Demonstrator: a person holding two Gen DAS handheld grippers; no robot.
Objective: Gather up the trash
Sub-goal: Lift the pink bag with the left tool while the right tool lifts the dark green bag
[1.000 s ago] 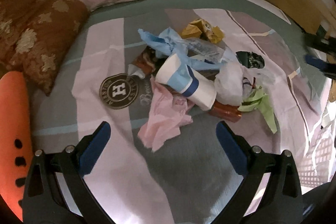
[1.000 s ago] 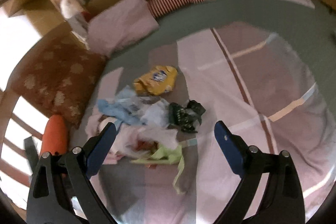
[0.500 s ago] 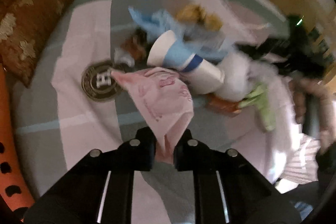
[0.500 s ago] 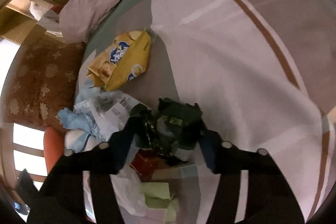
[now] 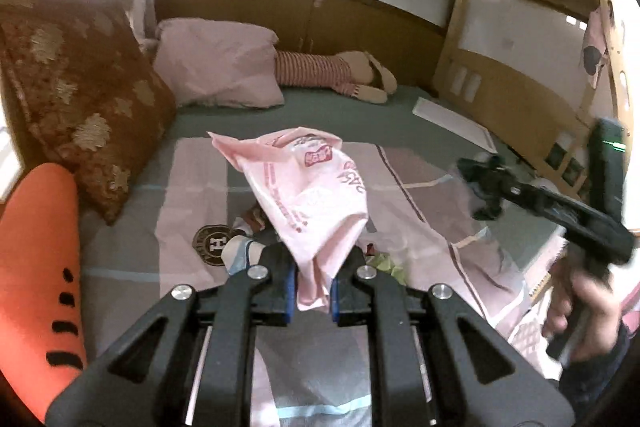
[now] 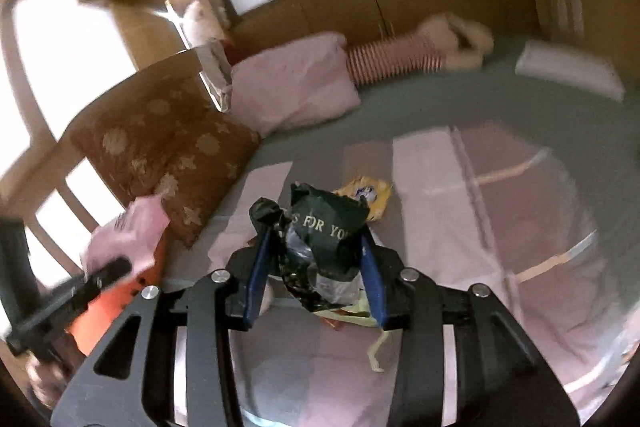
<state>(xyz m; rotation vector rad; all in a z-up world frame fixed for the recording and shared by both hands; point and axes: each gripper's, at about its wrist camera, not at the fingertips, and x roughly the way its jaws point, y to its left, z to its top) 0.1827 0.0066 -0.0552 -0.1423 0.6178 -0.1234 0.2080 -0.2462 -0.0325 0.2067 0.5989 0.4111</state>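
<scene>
- Left gripper (image 5: 313, 291): jaws clamped on the gathered end of a crumpled pale pink plastic bag with red print (image 5: 312, 195). The bag stands up from the pads, clear of the bed.
- Right gripper (image 6: 316, 267): jaws closing on a crumpled dark green plastic bag with gold lettering (image 6: 326, 233); the blue pads press both sides of it. Bag is off the bed, bulk bunched between the fingers.
- In the left wrist view the right gripper also shows at the right edge, carried by a hand (image 5: 580, 311), dark bag at its tip.
- Just below and past the left fingers: rest of the trash pile on the pink-and-grey patterned bedspread (image 5: 192, 187). A white paper cup with blue band (image 5: 238, 251) and a scrap of light green wrapper (image 5: 384, 261) are partly hidden by the gripper.
- Beyond the right gripper: a yellow snack packet (image 6: 370, 193) lies flat on the bedspread.
- Far: brown floral cushion (image 5: 76, 103), pale pink pillow (image 5: 216, 67), striped soft toy (image 5: 332, 73) at the headboard.
- Judgement: step in hand is carrying both bags away to a bin, which is not in view.
- To do it well: keep both grips firm; thin film slips. The pink bag is held only by its gathered end, so avoid swinging it. Carry both pieces clear of the pile so loose ends do not drag other pieces off.
</scene>
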